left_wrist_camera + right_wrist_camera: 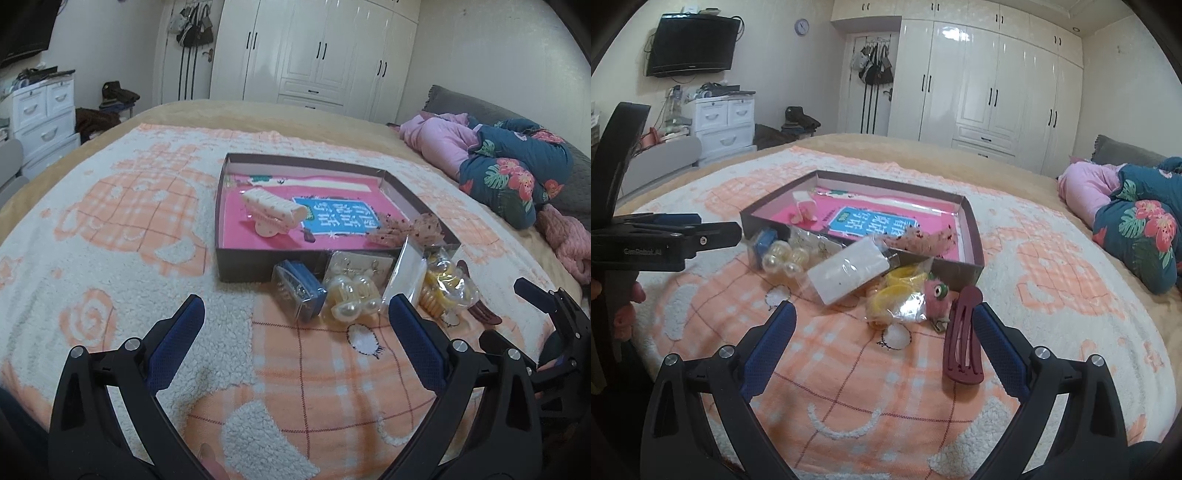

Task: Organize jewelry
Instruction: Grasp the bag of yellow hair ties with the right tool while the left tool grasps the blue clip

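A shallow dark box (236,264) (975,236) with a pink lining lies on the bed and holds a cream hair claw (273,212) (804,207) and a pink lace piece (399,229) (923,236). In front of it lie a blue item in a clear case (298,291) (764,240), pearl hair pieces (351,299) (785,260), a white plastic packet (404,273) (849,275), yellow hair ties in a bag (443,288) (897,295) and a maroon snap clip (962,339) (484,314). My left gripper (295,325) is open and empty just before the pile. My right gripper (884,328) is open, its right finger beside the maroon clip.
The bed is covered by a fleecy orange and white blanket (110,229) (1052,258). Pink and floral bedding (513,173) (1137,221) is heaped at the right. White wardrobes (314,51) and a white drawer unit (724,125) stand beyond. The left gripper shows at the left in the right wrist view (665,236).
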Tool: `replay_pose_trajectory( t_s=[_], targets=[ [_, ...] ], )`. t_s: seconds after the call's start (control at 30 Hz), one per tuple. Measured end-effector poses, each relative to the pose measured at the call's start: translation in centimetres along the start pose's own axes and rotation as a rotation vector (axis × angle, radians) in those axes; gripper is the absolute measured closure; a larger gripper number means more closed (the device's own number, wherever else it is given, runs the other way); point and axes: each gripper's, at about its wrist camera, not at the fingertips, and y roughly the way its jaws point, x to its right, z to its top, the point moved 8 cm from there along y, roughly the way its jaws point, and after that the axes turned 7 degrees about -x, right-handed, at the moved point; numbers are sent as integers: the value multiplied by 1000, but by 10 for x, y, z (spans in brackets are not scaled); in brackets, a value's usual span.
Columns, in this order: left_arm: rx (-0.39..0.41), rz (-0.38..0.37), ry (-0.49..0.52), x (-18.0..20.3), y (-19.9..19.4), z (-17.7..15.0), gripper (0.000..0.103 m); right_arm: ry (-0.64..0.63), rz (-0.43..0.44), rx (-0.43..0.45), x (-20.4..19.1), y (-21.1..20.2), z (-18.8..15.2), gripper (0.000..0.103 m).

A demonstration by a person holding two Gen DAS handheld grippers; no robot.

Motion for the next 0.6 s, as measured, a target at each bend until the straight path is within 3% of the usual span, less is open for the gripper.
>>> replay_pose_trajectory(
  t_s=[0.3,0.6],
  targets=[
    [-42,-17,-73,-12,21,2,12,-26,-28,-26,-4,24,0,10],
    [-110,-82,-170,-18,47,6,17,-38,-44,-32,-5,38,4,19]
  ],
)
